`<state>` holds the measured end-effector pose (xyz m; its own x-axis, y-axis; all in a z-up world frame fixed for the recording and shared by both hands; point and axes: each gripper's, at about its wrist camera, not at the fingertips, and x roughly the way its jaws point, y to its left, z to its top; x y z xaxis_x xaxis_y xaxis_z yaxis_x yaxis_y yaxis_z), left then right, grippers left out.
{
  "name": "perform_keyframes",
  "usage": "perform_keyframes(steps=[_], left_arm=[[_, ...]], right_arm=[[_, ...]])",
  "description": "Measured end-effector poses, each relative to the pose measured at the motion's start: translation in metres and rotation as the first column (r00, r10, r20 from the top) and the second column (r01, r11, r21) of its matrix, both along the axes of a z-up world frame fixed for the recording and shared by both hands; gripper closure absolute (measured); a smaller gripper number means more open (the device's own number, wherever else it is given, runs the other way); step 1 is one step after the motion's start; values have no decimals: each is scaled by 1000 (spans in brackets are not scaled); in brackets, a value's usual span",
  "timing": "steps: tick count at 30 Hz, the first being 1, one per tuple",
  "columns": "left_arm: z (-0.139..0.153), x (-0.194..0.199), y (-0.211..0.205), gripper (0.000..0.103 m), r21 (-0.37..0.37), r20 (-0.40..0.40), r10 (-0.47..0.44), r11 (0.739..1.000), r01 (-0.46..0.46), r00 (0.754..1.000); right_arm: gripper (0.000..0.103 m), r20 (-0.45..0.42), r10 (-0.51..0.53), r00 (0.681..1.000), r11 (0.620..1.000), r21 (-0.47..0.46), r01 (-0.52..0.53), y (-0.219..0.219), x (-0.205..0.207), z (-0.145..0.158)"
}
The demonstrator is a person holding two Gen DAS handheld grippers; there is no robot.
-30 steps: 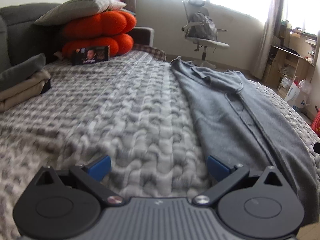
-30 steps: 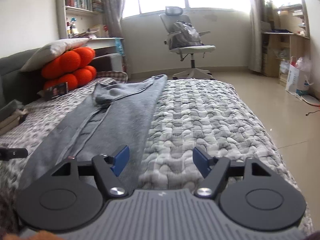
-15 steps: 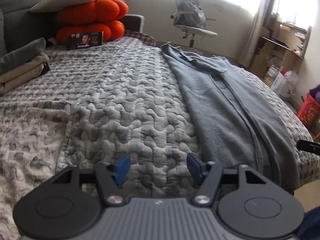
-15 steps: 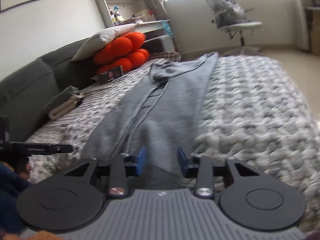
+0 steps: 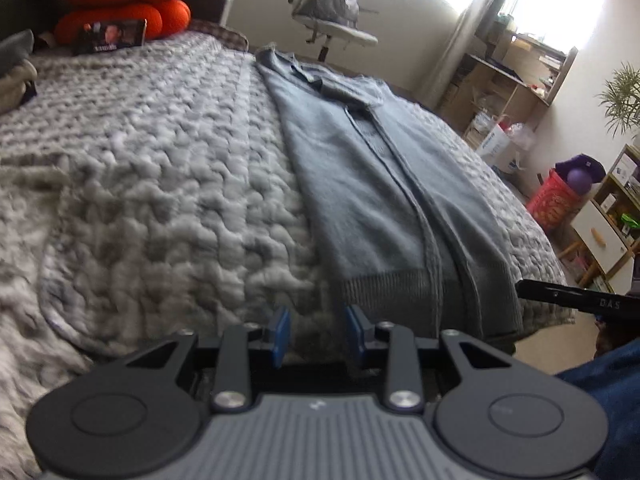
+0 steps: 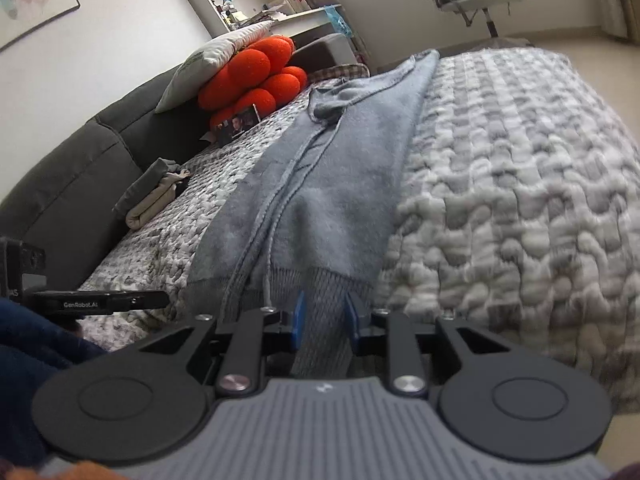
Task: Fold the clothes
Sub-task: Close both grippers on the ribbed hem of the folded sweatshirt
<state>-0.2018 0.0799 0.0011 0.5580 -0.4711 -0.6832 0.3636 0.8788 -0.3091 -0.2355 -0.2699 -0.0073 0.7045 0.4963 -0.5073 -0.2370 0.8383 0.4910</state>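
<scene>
Daylit bedroom, quilted bed (image 5: 160, 168) ahead. My right tool (image 6: 323, 322) pinches the ribbed hem of the grey cardigan (image 6: 340, 184); my left tool (image 5: 316, 330) has just been narrowing, half spread beside the hem's other corner, nothing between its pads. Cardigan lies lengthwise down the bed, sides already folded into a strip; end-to-end folds remain, I judge

Both wrist views sit low at the bed's (image 5: 160, 184) near edge, sharing the grey garment (image 6: 344, 184).
</scene>
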Motion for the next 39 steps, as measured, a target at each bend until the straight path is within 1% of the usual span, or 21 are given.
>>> perform_keyframes(steps=[5,6,7,9,11,14,18,19,21,27,28,29,30,31,32,33,35,37,39], left_arm=[[-15,5,-12,70,-49,-102,-35,998,30,994],[-18,6,-14,67,-55,-116,-40,998,34,992],[-21,9,-16,61,-63,-132,-43,997,35,990],[-28,13,-18,56,-78,-165,-44,996,31,985],[-34,17,-21,55,-90,-192,-43,996,26,981],[-39,18,-21,55,-111,-209,-48,994,25,977],[-40,18,-20,58,-118,-218,-62,992,36,974],[-39,19,-21,60,-114,-215,-67,993,43,974],[-37,18,-21,67,-113,-204,-82,992,60,976],[-35,24,-28,68,-118,-179,-123,988,102,976],[-35,24,-31,69,-114,-172,-135,987,117,976],[-34,25,-34,72,-110,-164,-148,985,131,975],[-34,25,-36,82,-104,-158,-157,984,142,975],[-34,25,-38,87,-97,-157,-158,985,144,975],[-34,26,-39,88,-93,-160,-153,986,139,975],[-34,27,-39,95,-94,-163,-149,986,135,975],[-33,26,-37,95,-110,-163,-147,985,130,976],[-30,24,-34,96,-123,-158,-147,984,128,976],[-26,22,-31,96,-138,-149,-146,982,126,978]], right_arm=[[75,-32,9,999,1000,27,-8,-5,-2,-5],[75,-39,15,999,999,37,-13,-6,-2,-6],[75,-47,21,999,999,47,-19,-7,-2,-7],[75,-62,33,998,997,67,-28,-9,-1,-10],[75,-75,41,996,996,85,-34,-12,-1,-12],[75,-85,49,995,993,116,-39,-15,-1,-16],[70,-107,46,993,990,137,-31,-18,-1,-21],[68,-109,42,993,989,146,-25,-20,-2,-22],[68,-111,36,993,985,170,-17,-24,-3,-24],[68,-123,48,991,974,228,-19,-26,0,-29],[68,-123,49,991,973,228,-20,-26,0,-29],[68,-117,51,992,975,220,-24,-25,0,-27],[70,-112,52,992,977,209,-28,-24,-1,-26],[85,-109,49,993,979,204,-26,-24,-2,-25],[93,-106,45,993,979,201,-23,-24,-3,-24],[93,-104,41,994,980,197,-20,-25,-4,-23],[93,-91,46,995,978,206,-26,-25,-7,-21],[93,-68,57,996,982,182,-44,-21,-10,-17],[93,-52,67,996,980,190,-56,-19,-12,-13]])
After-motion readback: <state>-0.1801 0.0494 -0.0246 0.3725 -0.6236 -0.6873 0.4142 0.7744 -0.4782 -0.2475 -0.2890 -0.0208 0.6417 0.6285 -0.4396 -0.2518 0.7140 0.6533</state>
